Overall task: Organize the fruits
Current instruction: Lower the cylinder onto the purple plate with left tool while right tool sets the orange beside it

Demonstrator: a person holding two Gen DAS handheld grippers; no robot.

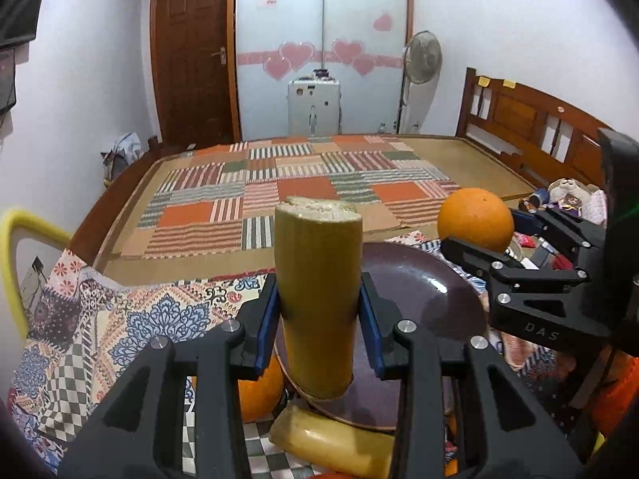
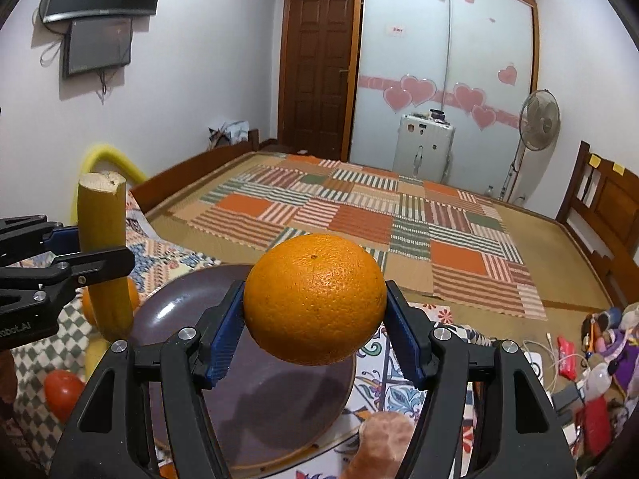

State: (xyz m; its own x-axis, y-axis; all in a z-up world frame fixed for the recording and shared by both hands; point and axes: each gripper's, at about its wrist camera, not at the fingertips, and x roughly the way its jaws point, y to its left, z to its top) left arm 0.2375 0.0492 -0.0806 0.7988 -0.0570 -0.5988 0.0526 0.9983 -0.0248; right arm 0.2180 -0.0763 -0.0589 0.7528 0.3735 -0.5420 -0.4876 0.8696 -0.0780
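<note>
My left gripper point(image 1: 318, 311) is shut on a yellow sugarcane piece point(image 1: 317, 295) and holds it upright above the left edge of a dark purple plate point(image 1: 431, 295). My right gripper point(image 2: 315, 319) is shut on an orange point(image 2: 314, 299) and holds it above the same plate point(image 2: 271, 407). In the left wrist view the right gripper point(image 1: 475, 235) and its orange point(image 1: 475, 219) show at the right. In the right wrist view the left gripper point(image 2: 96, 251) and the sugarcane piece point(image 2: 106, 255) show at the left. The plate's visible surface is bare.
A second orange point(image 1: 261, 391) and another sugarcane piece point(image 1: 335, 445) lie on the patterned cloth point(image 1: 120, 331) beside the plate. A red tomato point(image 2: 64, 393) lies at the left. A brownish fruit point(image 2: 383, 443) is near the front. Clutter point(image 2: 599, 359) sits at the right.
</note>
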